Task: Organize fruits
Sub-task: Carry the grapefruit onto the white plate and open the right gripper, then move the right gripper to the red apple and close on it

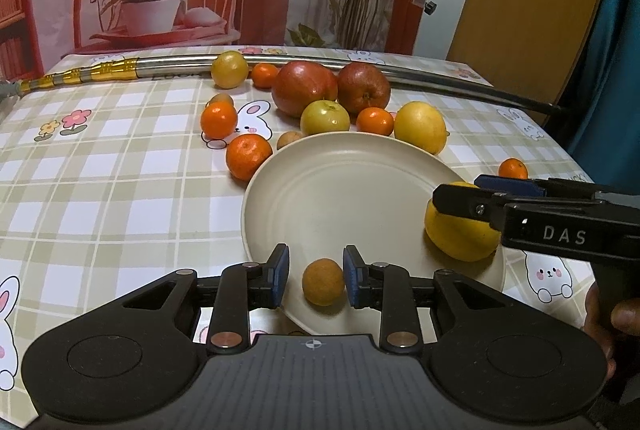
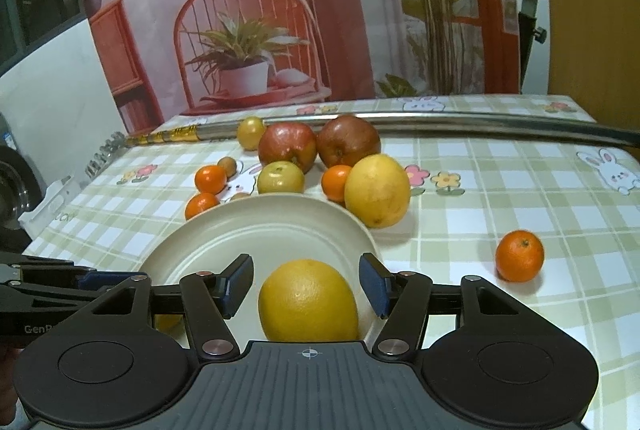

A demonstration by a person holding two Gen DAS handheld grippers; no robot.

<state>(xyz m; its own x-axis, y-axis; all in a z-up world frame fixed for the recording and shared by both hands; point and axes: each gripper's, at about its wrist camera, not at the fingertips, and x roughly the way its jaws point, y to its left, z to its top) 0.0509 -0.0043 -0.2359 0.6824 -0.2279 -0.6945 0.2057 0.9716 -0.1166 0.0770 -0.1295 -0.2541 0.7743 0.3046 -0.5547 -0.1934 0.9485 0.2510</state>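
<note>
A cream plate [image 1: 340,197] lies on the checked tablecloth. On its near part sits a small brown round fruit [image 1: 323,282], between the fingers of my left gripper [image 1: 316,276], which is open with a gap at the left pad. A yellow lemon [image 2: 308,302] rests on the plate's [image 2: 260,230] right side, and my right gripper [image 2: 306,284] stands open around it, with space on both sides. In the left wrist view this lemon [image 1: 460,234] shows under the right gripper [image 1: 458,187].
Behind the plate lie two red apples [image 1: 304,85], a second lemon [image 1: 420,127], greenish-yellow fruits [image 1: 325,117], several mandarins [image 1: 248,155] and small brown fruits [image 1: 290,139]. One mandarin [image 2: 519,256] sits alone at the right. A metal pole [image 1: 400,73] crosses the table's far side.
</note>
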